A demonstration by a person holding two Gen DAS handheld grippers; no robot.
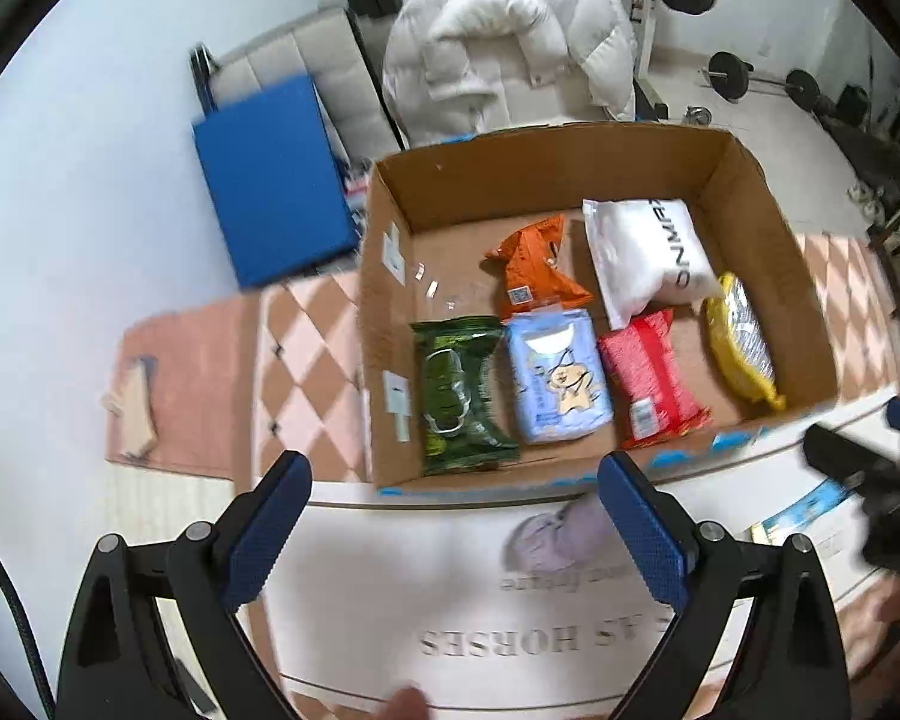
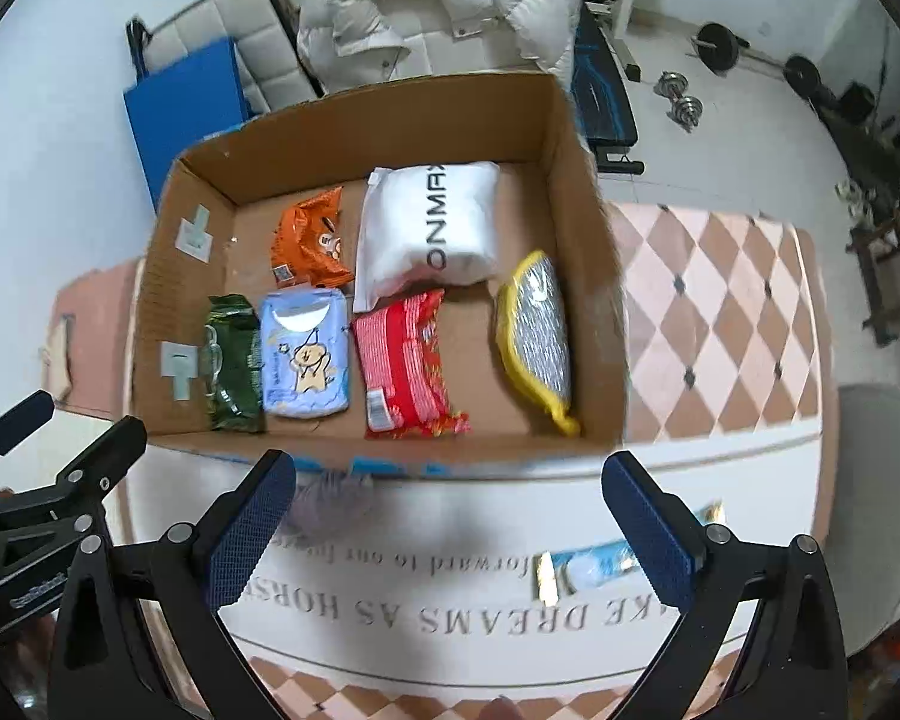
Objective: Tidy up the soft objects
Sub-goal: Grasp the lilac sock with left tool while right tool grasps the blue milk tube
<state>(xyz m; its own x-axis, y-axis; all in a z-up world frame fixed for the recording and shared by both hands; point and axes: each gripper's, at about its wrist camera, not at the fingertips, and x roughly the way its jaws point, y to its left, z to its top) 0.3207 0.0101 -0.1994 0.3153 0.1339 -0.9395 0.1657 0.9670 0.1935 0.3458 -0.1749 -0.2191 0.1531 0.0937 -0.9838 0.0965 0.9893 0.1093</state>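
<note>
We held the left gripper (image 1: 456, 531) and the right gripper (image 2: 450, 531) spread wide and empty at the bottom of their frames. In the cardboard box (image 2: 594, 300) at centre lay six soft packs: green (image 2: 231, 354), blue (image 2: 306, 354), red (image 2: 405, 360), orange (image 2: 309, 240), white (image 2: 429, 228), and a yellow-edged one (image 2: 537, 330), perhaps a mitt.

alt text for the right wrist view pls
An open cardboard box holds six soft packs: green, light blue, red, orange, white and a yellow-edged one. The right claw hangs open and empty over a white mat below.
</note>
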